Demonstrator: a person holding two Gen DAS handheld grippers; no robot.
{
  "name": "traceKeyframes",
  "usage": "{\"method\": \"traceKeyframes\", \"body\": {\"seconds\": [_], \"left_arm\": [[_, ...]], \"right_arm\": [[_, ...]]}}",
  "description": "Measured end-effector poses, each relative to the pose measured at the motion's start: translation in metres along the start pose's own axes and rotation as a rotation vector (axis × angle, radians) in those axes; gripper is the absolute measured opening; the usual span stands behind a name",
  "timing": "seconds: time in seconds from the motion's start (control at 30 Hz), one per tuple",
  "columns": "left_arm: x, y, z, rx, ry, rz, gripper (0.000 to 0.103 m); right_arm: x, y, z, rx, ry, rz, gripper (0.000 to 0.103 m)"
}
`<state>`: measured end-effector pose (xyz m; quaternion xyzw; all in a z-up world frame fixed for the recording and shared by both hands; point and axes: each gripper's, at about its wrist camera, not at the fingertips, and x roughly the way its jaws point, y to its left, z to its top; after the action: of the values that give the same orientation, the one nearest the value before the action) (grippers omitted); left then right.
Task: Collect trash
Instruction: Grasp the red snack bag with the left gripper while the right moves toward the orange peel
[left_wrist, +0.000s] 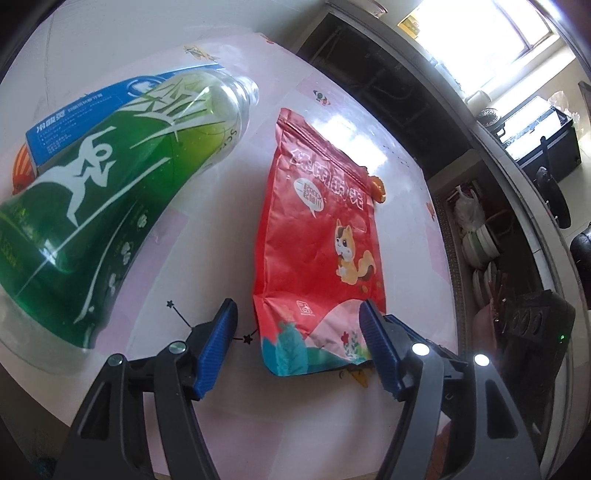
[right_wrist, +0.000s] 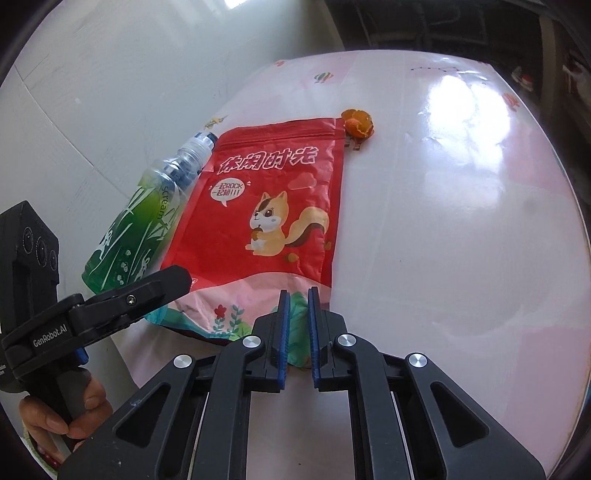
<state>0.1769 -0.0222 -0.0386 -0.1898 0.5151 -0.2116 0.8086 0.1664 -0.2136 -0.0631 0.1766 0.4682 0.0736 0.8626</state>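
Red snack pouch (right_wrist: 273, 218) lies flat on the pink table (right_wrist: 461, 229). A green bottle (right_wrist: 147, 225) lies at the pouch's 9 o'clock; orange peel (right_wrist: 357, 122) sits at its 1 o'clock corner. Right gripper (right_wrist: 297, 295) is clenched on the pouch's bottom edge. Left gripper (left_wrist: 299, 314) is released, its fingers straddling the same edge.

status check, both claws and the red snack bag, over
Left claw open, straddling red snack bag. Right claw nearly shut at bag's bottom edge. Green bottle alongside.
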Motion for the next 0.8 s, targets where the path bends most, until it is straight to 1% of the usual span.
{"method": "traceKeyframes", "body": {"seconds": [0.07,0.13,0.2,0.3,0.33,0.37,0.4,0.47,0.53,0.6,0.67,0.73,0.8], "left_arm": [[0.002,0.000,0.002,-0.022,0.003,-0.033,0.066],[0.003,-0.001,0.002,-0.023,-0.007,-0.045,0.066],[0.003,-0.004,0.004,-0.014,-0.032,-0.058,0.060],[0.004,-0.006,0.007,-0.002,-0.063,-0.062,0.036],[0.005,-0.005,0.008,-0.001,-0.071,-0.063,0.023],[0.006,-0.004,0.009,0.000,-0.080,-0.063,0.013],[0.006,-0.004,0.009,0.003,-0.087,-0.067,0.013],[0.003,-0.004,0.008,0.008,-0.112,-0.063,0.010],[-0.002,-0.004,0.006,0.022,-0.138,-0.059,0.008],[-0.008,-0.005,0.004,0.029,-0.162,-0.054,0.007],[-0.013,-0.006,0.002,0.036,-0.183,-0.049,0.006],[-0.018,-0.007,0.000,0.044,-0.197,-0.047,0.006],[-0.021,-0.007,-0.001,0.048,-0.208,-0.045,0.006]], "right_arm": [[-0.001,-0.003,0.000,-0.002,0.004,0.004,0.007],[0.000,-0.004,0.001,-0.001,0.005,0.014,0.007],[-0.002,-0.007,0.000,0.006,0.005,0.027,0.007],[-0.001,-0.009,0.001,0.013,0.010,0.040,0.007],[-0.002,-0.009,0.001,0.012,0.010,0.041,0.007],[-0.002,-0.009,0.002,0.005,0.009,0.039,0.007],[-0.004,-0.009,0.002,-0.004,0.011,0.037,0.011],[-0.009,-0.010,0.004,-0.015,0.008,0.045,0.012],[-0.019,-0.010,0.011,-0.025,-0.016,0.049,0.017],[-0.031,-0.013,0.023,-0.027,-0.061,0.044,0.034],[-0.040,-0.017,0.039,-0.026,-0.104,0.012,0.041],[-0.043,-0.021,0.056,-0.030,-0.133,-0.028,0.044],[-0.042,-0.025,0.073,-0.052,-0.155,-0.055,0.050]]}}
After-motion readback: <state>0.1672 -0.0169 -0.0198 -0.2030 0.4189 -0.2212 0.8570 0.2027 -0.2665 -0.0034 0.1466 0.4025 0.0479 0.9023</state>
